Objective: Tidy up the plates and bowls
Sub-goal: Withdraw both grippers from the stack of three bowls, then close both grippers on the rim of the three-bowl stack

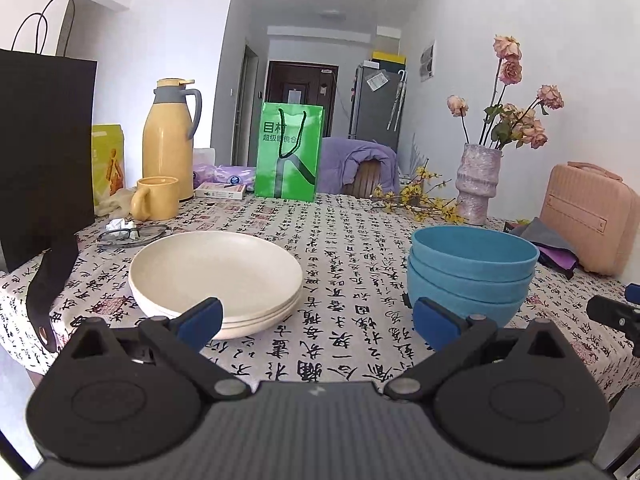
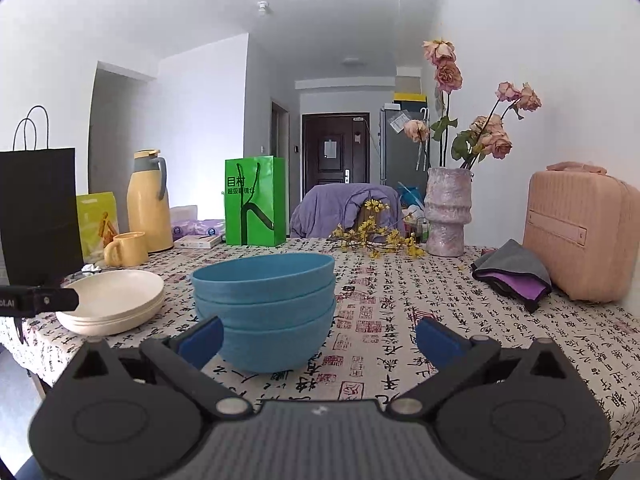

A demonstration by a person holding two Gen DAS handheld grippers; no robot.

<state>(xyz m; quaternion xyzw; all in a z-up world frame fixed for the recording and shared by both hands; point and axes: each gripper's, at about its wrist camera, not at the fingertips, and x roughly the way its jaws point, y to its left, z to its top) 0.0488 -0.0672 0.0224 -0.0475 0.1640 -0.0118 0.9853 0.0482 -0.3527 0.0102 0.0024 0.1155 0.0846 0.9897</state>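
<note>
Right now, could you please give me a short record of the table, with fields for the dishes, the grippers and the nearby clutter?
plates: three cream plates stacked, left side of the table
bowls: three blue bowls nested, right of the plates
left gripper: left gripper open, empty, facing the gap between the stacks
right gripper: right gripper open, empty, bowls just ahead
behind plates: glasses, yellow mug, yellow thermos
far side: green bag, vase of dried roses

Black tongs (image 1: 318, 316), blue pads (image 1: 200, 320), silver pivot screws
</note>
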